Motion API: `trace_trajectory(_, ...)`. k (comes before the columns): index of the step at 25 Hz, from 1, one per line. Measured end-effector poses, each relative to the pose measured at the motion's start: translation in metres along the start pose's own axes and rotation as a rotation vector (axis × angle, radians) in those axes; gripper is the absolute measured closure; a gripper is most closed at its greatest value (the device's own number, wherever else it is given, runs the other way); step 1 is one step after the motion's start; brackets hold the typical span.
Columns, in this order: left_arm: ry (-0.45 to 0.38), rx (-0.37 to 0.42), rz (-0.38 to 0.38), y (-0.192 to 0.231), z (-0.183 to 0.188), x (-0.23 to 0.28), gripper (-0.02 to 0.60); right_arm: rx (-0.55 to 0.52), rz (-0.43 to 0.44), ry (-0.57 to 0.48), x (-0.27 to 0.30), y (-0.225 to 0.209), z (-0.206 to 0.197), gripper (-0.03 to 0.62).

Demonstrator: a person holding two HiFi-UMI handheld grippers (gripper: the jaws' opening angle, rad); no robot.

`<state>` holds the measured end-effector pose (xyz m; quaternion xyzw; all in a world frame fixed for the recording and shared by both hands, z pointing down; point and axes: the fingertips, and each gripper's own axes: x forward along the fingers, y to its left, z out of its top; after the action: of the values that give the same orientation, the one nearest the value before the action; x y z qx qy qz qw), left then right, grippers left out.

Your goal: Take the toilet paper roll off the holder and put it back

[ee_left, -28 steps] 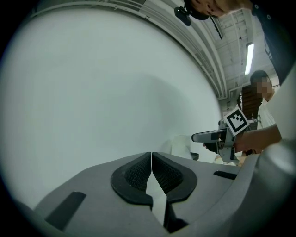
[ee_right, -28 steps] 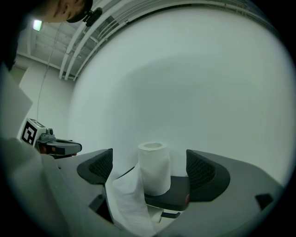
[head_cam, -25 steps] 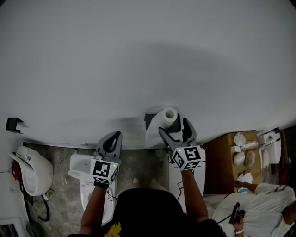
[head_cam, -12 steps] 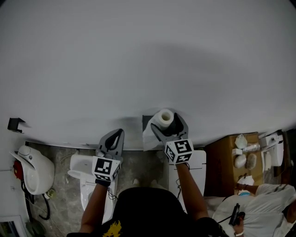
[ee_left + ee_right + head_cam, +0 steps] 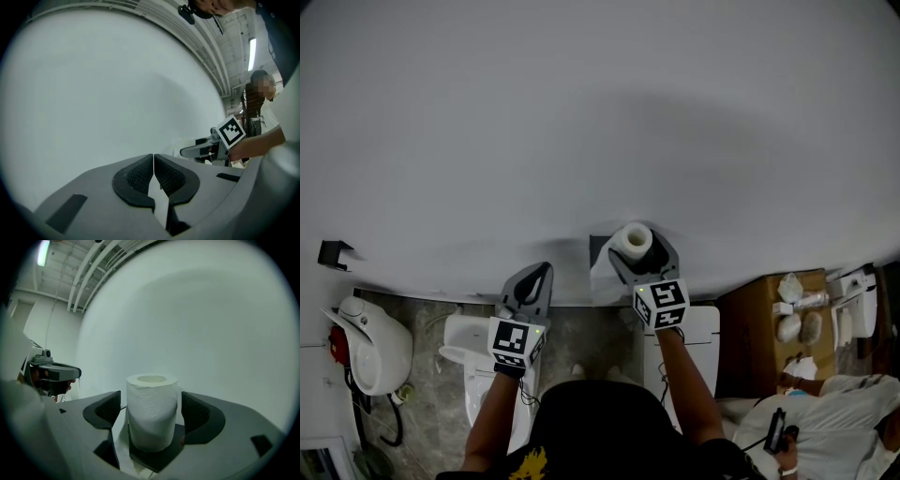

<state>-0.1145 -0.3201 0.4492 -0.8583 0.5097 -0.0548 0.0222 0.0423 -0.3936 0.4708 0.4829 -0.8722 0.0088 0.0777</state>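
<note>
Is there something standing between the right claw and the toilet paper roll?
Nothing visible. The toilet paper roll stands upright on its holder, already between the pads of the right claw, which has just been closing; neither pad presses it yet.

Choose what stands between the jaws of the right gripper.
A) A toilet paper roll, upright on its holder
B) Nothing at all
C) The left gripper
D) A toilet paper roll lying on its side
A: the right gripper view shows the toilet paper roll upright on the dark holder, between the jaws of the right gripper, which have just been closing but do not seem to press on it yet.
</note>
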Motion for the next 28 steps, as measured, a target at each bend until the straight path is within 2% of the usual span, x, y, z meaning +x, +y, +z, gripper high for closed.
trace_trajectory(9,-0.002,0.0,-0.004,-0.0018,0.0009,-0.0021,0.561,-0.024,-0.015,0.016,-0.002,-0.0021,-0.0017,0.307)
trace_trajectory(28,-0.005,-0.005,-0.016,-0.0017,-0.0003,-0.0056,0.562,-0.044,-0.003,0.031,-0.0048,0.0013,0.0017,0.312)
